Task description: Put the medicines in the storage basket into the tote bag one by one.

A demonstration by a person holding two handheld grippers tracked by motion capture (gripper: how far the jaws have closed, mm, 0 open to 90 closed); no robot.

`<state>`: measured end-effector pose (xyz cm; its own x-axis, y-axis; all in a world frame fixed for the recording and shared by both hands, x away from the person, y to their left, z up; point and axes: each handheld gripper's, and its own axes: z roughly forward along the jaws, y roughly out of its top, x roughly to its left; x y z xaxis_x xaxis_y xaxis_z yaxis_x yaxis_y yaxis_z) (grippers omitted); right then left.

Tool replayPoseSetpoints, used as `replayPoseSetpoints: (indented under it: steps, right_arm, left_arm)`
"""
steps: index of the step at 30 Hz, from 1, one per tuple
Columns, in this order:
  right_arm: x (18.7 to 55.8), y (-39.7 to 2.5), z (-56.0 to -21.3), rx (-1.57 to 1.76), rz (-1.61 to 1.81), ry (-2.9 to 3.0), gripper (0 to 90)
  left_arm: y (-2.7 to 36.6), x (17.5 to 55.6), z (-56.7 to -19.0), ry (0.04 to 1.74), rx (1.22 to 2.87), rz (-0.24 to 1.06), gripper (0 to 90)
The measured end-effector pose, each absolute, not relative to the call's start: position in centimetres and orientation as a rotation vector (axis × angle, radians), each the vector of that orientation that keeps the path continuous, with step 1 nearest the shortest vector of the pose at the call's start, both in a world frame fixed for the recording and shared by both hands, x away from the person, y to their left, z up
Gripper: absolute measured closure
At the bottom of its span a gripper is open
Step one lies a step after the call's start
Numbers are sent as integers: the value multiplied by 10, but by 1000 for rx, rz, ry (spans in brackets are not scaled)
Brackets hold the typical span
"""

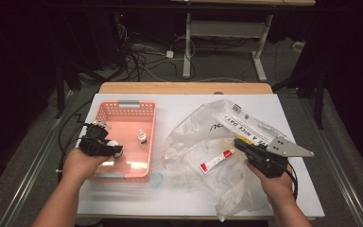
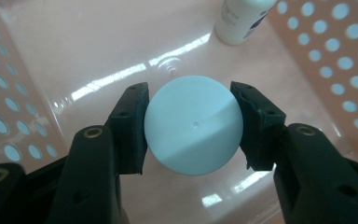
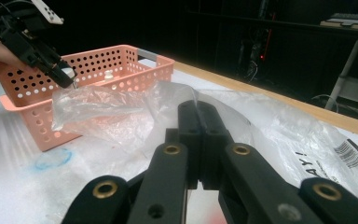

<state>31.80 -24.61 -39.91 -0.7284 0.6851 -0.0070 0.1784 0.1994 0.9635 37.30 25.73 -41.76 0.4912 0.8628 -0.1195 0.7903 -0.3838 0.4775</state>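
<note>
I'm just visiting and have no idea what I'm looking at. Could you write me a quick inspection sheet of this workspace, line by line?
Surface: white table with a wooden far edge; a faint blue ring marked near the basket.
Job's things: pink perforated basket holding a small white bottle; a white round object; a clear plastic bag with a red and white tube inside.
Clutter: nothing seen.
Grippers: left gripper is over the basket, jaws closed on the white round object; right gripper sits at the bag, jaws together, anything between them can't be made out.
Cables: one trails from the right gripper; a tangle lies on the floor beyond the table.
Surroundings: dark room, white desk legs behind.
</note>
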Motion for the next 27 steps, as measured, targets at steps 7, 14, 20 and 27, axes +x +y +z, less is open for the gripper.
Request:
replayPoseSetpoints:
  steps: [7,14,20,27]
  right_arm:
    - [318,-247,-399,809,1548,2040,900]
    - [317,-247,-399,806,1548,2040,900]
    - [317,-247,-399,803,1546,2042,900]
    - [317,-245,-400,803,1540,2049,900]
  left_arm:
    - [253,358,-414,1324,2193,237,483]
    - [250,336,-414,1281,2114,287,483]
    - [249,318,-417,1252,2044,331,483]
    - [246,307,-419,1214,2006,346,484]
